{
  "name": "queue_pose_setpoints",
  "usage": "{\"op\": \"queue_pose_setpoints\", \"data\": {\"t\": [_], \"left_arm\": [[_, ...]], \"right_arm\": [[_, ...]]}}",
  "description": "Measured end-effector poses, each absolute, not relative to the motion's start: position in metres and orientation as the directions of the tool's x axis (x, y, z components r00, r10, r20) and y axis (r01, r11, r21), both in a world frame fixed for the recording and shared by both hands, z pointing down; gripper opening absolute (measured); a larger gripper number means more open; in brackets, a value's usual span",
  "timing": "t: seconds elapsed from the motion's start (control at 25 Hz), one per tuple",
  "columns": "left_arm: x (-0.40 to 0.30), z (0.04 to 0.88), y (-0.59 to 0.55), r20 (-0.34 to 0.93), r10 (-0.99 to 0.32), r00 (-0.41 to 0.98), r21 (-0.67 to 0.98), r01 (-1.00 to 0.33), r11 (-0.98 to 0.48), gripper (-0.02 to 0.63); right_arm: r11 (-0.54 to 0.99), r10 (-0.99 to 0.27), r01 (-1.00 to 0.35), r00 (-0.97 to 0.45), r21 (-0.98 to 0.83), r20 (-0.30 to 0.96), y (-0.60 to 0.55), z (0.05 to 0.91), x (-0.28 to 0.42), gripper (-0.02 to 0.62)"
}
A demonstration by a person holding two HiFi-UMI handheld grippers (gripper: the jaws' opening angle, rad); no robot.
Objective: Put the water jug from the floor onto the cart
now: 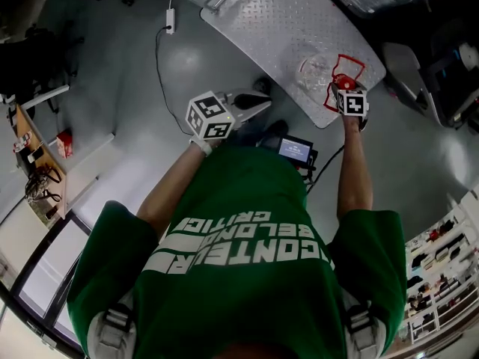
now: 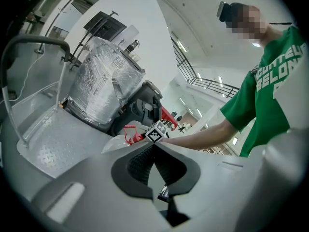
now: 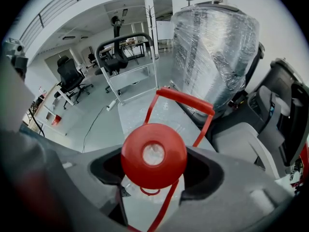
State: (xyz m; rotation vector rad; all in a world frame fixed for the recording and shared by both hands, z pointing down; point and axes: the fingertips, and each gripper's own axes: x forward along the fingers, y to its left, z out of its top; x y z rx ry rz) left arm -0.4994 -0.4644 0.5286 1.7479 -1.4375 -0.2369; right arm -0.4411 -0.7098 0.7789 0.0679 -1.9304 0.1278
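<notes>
The water jug [image 1: 318, 77] is clear plastic with a red cap [image 3: 153, 155] and a red carry handle [image 3: 186, 100]. It sits over the near corner of the cart's grey diamond-plate deck [image 1: 284, 21]; I cannot tell whether it rests there. My right gripper [image 3: 154, 175] is shut on the jug's neck just under the cap, and its marker cube [image 1: 352, 102] shows in the head view. My left gripper [image 1: 251, 103] is held left of the jug over the floor, shut and empty. From the left gripper view [image 2: 154, 146] the jug [image 2: 116, 143] lies straight ahead.
A tall load wrapped in plastic film [image 3: 217, 47] stands beyond the cart. The cart's push handle [image 3: 123, 40] rises at its far end. A power strip with a cable [image 1: 171, 21] lies on the floor, and a small screen device [image 1: 296, 149] sits by the person's feet. An office chair [image 3: 70, 76] stands far left.
</notes>
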Motion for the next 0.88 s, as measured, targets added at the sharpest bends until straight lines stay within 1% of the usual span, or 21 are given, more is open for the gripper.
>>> {"op": "queue_pose_setpoints", "data": {"t": [0.24,0.64,0.88], "left_arm": [[-0.517,0.534,-0.465,0.363,-0.872,0.328,0.697,-0.717,0.021,0.009],[-0.537,0.541,-0.461,0.381,-0.867,0.323,0.705,-0.707,0.046,0.009],[-0.543,0.545,-0.459,0.385,-0.866,0.319,0.711,-0.701,0.058,0.009]], "right_arm": [[0.99,0.023,-0.122,-0.335,-0.067,0.942,-0.714,0.798,-0.455,0.304],[0.987,-0.003,-0.154,-0.293,-0.044,0.956,-0.72,0.818,-0.467,0.304],[0.986,-0.014,-0.164,-0.314,-0.04,0.949,-0.724,0.82,-0.48,0.304]]}}
